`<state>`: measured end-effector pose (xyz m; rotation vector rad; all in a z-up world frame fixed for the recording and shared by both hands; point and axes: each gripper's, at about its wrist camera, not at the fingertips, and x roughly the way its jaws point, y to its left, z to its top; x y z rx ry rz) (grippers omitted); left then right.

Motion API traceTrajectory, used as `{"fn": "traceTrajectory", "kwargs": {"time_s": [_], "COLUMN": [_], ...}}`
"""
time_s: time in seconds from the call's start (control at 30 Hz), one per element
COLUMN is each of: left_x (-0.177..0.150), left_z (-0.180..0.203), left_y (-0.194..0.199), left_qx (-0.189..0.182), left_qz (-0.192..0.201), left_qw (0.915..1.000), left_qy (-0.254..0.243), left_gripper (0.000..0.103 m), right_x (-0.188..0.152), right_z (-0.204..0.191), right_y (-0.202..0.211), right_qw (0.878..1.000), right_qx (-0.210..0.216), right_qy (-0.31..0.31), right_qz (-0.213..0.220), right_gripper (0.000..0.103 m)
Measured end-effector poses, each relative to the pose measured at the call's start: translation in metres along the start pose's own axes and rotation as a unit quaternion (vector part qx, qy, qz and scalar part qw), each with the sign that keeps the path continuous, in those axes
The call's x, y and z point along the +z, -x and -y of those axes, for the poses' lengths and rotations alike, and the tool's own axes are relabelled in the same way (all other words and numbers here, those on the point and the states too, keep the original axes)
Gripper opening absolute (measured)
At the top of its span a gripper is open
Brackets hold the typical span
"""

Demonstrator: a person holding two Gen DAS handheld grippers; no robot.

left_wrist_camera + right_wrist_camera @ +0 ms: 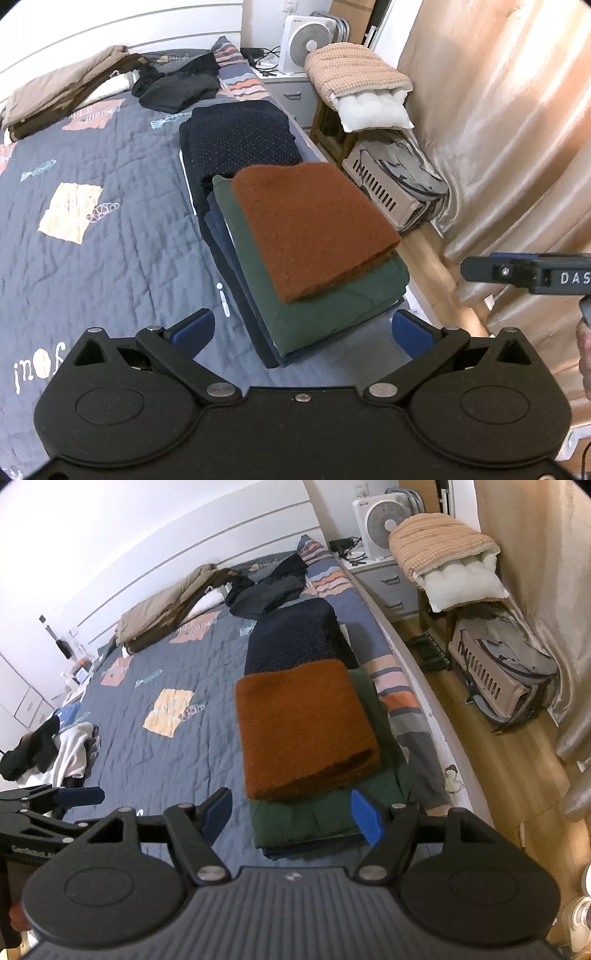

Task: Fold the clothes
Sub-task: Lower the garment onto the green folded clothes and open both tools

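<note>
A folded rust-brown sweater point(314, 229) point(304, 727) lies on top of a folded green garment point(332, 314) point(314, 821), which rests on folded dark blue clothes at the bed's right edge. Behind this stack lies a folded dark dotted garment point(240, 136) point(291, 638). My left gripper point(301, 332) is open and empty just in front of the stack. My right gripper point(291, 814) is open and empty, its fingers on either side of the stack's near end, a little above it. Unfolded black clothes point(177, 85) point(266, 590) lie near the headboard.
The bed has a grey quilt point(92, 221) point(155, 757). A brown blanket point(62, 88) lies at the headboard. A pile of black and white clothes point(48, 753) sits at the bed's left. A fan point(384, 524), nightstand, cushioned chair point(358, 81), pet carrier point(502, 679) and curtain stand to the right.
</note>
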<state>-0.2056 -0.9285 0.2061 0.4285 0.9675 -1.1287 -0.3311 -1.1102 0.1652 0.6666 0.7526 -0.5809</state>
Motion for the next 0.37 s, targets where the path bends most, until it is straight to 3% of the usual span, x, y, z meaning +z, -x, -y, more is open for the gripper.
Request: {"fn": "traceTrajectory", "kwargs": {"time_s": [0.37], "left_x": [0.0002], "left_z": [0.0025], "left_y": [0.0006], "left_qx": [-0.007], "left_qz": [0.012], "left_qw": [0.9999], "left_qy": [0.002], "left_gripper": [0.103], "right_x": [0.0018], "right_z": [-0.0046], "right_y": [-0.0007], "right_qw": [1.000], "right_qx": [-0.005], "right_qy": [0.007], "right_qz": [-0.006], "right_gripper": [0.070]}}
